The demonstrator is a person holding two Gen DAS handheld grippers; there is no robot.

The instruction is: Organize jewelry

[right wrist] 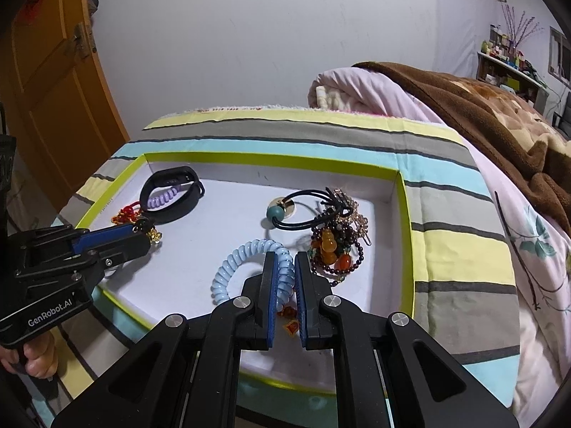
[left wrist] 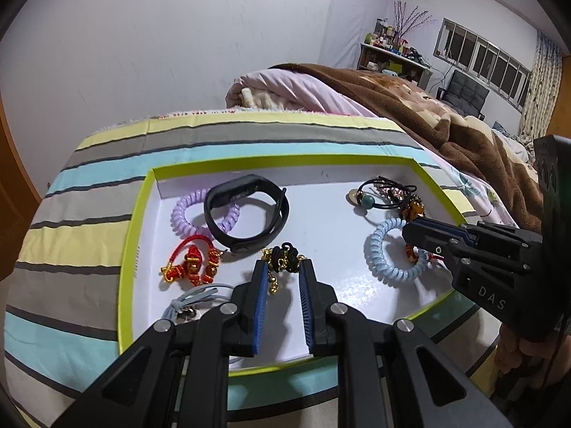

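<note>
A white tray with a lime rim (left wrist: 139, 214) (right wrist: 405, 214) lies on a striped cloth. In it are a black fitness band (left wrist: 246, 214) (right wrist: 171, 192), a purple coil tie (left wrist: 182, 215), a red bead bracelet (left wrist: 194, 262), a black-and-gold bell charm (left wrist: 283, 258), a light blue coil tie (left wrist: 389, 253) (right wrist: 242, 264), a black elastic with a teal bead (right wrist: 282, 214) and a dark bead bracelet with orange gourds (right wrist: 332, 249). My left gripper (left wrist: 283, 269) is open around the bell charm. My right gripper (right wrist: 285, 264) is nearly closed on the blue coil tie.
The tray rests on a striped cloth (left wrist: 89, 249) on a bed. A pink quilt and brown blanket (left wrist: 410, 107) lie behind and to the right. A grey tassel cord (left wrist: 192, 303) lies in the tray's near left corner. An orange door (right wrist: 53, 89) stands at left.
</note>
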